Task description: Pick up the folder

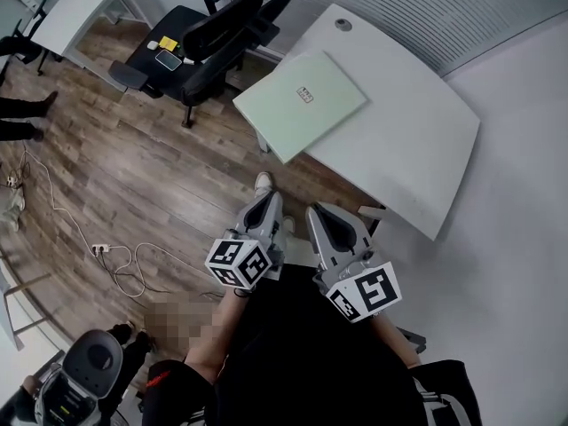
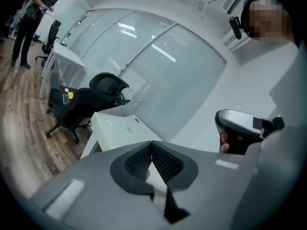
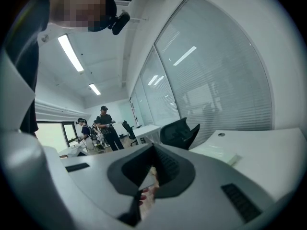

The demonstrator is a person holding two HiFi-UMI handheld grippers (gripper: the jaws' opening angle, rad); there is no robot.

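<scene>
The pale green folder (image 1: 302,103) lies flat on the near left corner of a white desk (image 1: 417,140), partly over its edge. Both grippers hang close to my body, well short of the desk and over the wooden floor. My left gripper (image 1: 266,201) has its jaws shut with nothing between them. My right gripper (image 1: 319,213) beside it also looks shut and empty. The left gripper view shows the folder (image 2: 117,126) ahead beyond the shut left gripper (image 2: 152,145). In the right gripper view the folder (image 3: 218,153) lies to the right of the right gripper (image 3: 153,148).
A black office chair (image 1: 213,34) stands left of the desk, close to the folder's corner. Cables and a power strip (image 1: 115,260) lie on the floor at left. Another chair (image 1: 89,362) is at bottom left. People (image 3: 103,123) stand far off.
</scene>
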